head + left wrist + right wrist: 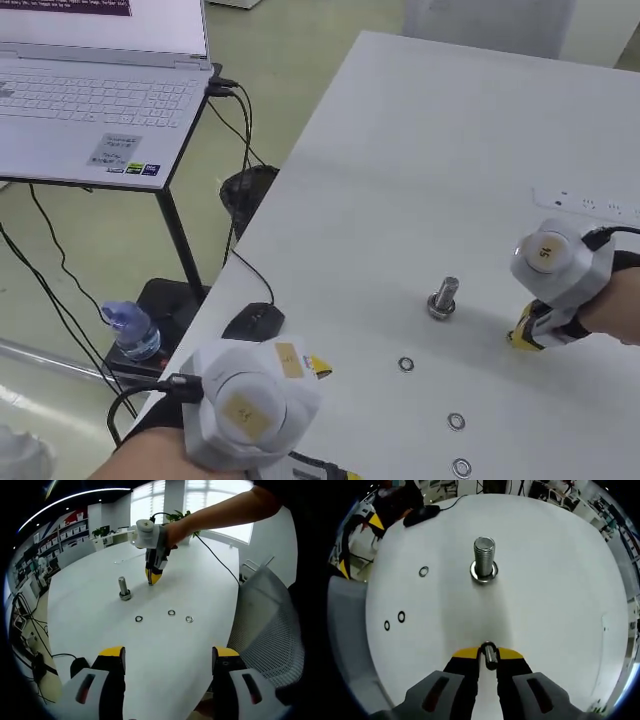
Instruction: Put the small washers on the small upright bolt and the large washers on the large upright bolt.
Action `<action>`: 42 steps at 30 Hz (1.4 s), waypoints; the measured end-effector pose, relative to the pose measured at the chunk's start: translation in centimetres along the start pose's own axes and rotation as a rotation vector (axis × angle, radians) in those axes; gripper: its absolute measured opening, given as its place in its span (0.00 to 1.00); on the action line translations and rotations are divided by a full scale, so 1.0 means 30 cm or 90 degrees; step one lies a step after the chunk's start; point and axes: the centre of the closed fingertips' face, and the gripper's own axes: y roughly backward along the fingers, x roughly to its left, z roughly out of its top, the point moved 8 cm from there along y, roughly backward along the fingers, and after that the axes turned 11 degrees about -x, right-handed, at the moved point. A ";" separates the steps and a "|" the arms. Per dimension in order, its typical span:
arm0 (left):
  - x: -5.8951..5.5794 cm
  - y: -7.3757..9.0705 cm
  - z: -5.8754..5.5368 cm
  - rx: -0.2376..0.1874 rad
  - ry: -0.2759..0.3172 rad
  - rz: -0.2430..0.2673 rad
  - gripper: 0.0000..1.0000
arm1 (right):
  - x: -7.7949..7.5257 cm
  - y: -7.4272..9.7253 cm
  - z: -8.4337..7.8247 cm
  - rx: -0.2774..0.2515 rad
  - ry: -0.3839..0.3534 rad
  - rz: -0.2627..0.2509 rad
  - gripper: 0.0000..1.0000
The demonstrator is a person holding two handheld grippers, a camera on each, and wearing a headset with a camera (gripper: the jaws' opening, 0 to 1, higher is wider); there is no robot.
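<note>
Left tool (168, 652): jaws apart, empty, low at the near edge of the table (420, 150). Washers (456, 421): three, loose, between it and the upright large bolt (443, 298). Right tool (489, 651): clamped on a small metal pin, likely the small bolt (490, 657); lower it squarely and release only once it stands; large bolt straight ahead, near, washers off to the left in its own view.

Large threaded bolt (443, 298) stands upright, head down, on the white desk (420, 170). Three ring washers (406, 364) lie flat near it. Right claw (489, 653) pinches a small bolt (490, 657).
</note>
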 end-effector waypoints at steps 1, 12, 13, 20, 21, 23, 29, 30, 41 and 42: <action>0.000 0.001 -0.001 0.000 0.001 0.000 0.69 | 0.002 0.000 0.001 -0.001 -0.001 0.000 0.13; -0.005 0.002 0.004 0.000 0.000 -0.001 0.69 | 0.006 -0.002 0.003 -0.002 -0.004 0.001 0.14; -0.005 0.002 0.005 0.000 0.000 -0.001 0.69 | 0.007 0.000 0.003 -0.001 -0.005 0.002 0.14; -0.008 0.006 0.012 0.001 -0.005 0.001 0.68 | 0.001 0.020 0.017 -0.017 -0.007 -0.002 0.25; -0.009 0.008 0.014 0.000 -0.006 0.002 0.68 | 0.000 0.027 0.020 -0.020 -0.004 -0.003 0.26; -0.012 0.011 0.020 -0.004 -0.005 0.004 0.69 | 0.002 0.041 0.030 -0.023 -0.002 0.001 0.27; -0.011 0.025 0.048 -0.015 -0.011 0.010 0.70 | 0.014 0.079 0.070 -0.042 0.014 0.006 0.30; -0.010 0.026 0.049 -0.016 -0.012 0.012 0.70 | 0.019 0.088 0.085 -0.051 0.021 0.006 0.30; -0.019 0.045 0.052 -0.013 -0.020 0.010 0.72 | 0.101 0.139 0.178 -0.081 0.056 0.015 0.29; -0.020 0.046 0.053 -0.013 -0.020 0.010 0.72 | 0.109 0.140 0.183 -0.082 0.058 0.017 0.29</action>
